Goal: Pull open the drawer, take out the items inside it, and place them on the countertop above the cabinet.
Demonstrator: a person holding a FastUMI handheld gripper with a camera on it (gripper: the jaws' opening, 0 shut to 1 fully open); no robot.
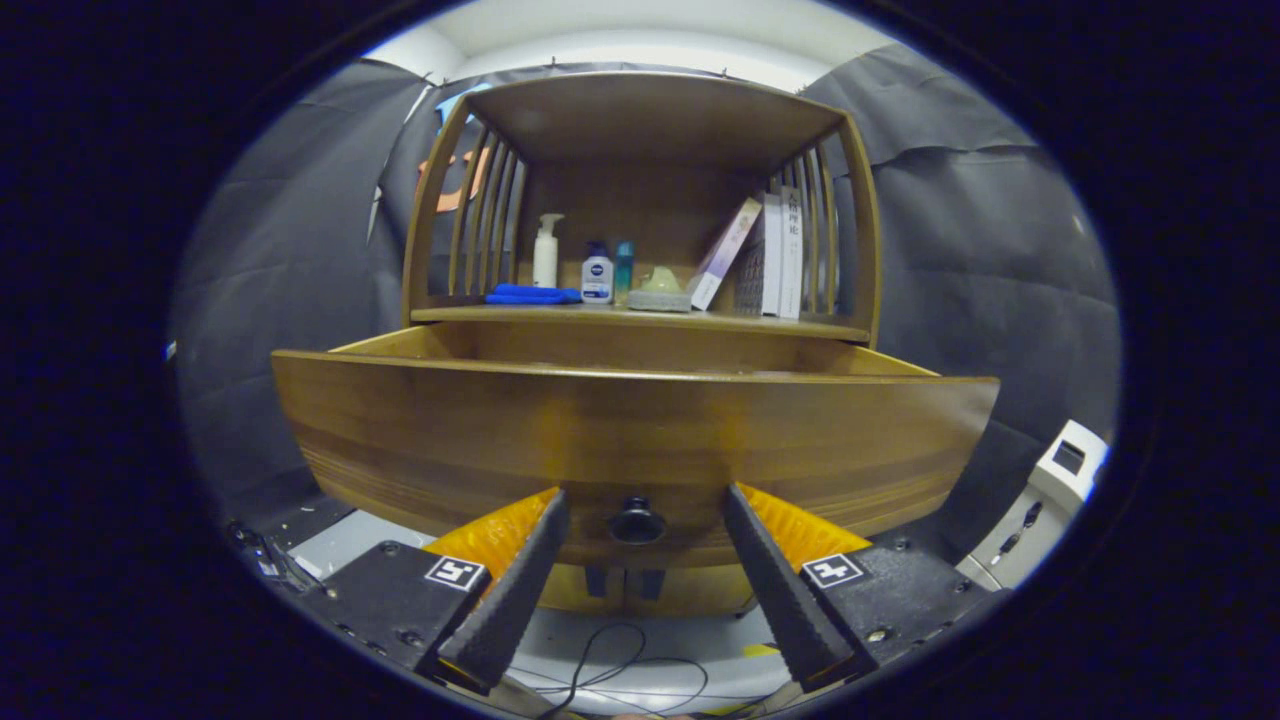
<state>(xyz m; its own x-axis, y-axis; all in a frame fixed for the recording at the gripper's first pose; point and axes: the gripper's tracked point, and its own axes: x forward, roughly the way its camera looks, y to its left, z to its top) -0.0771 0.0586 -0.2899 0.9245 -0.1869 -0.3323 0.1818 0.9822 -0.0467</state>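
Note:
The wooden drawer (630, 430) is pulled out of the cabinet, its front panel filling the space just ahead of my fingers. A small dark round knob (637, 522) sits low on that panel, between the two fingertips, with a gap on each side. My gripper (645, 495) is open; the dark ribbed fingers (515, 590) stand apart and touch nothing. The drawer's inside is hidden behind its front panel, so its contents cannot be seen. The countertop (640, 318) lies above and behind the drawer.
On the countertop stand a blue cloth (532, 294), a white pump bottle (546, 252), a small white-and-blue bottle (597, 274), a pale box (660, 295) and leaning books (770, 255). Slatted sides enclose it. A white device (1050, 500) stands at lower right; cables (610, 670) lie below.

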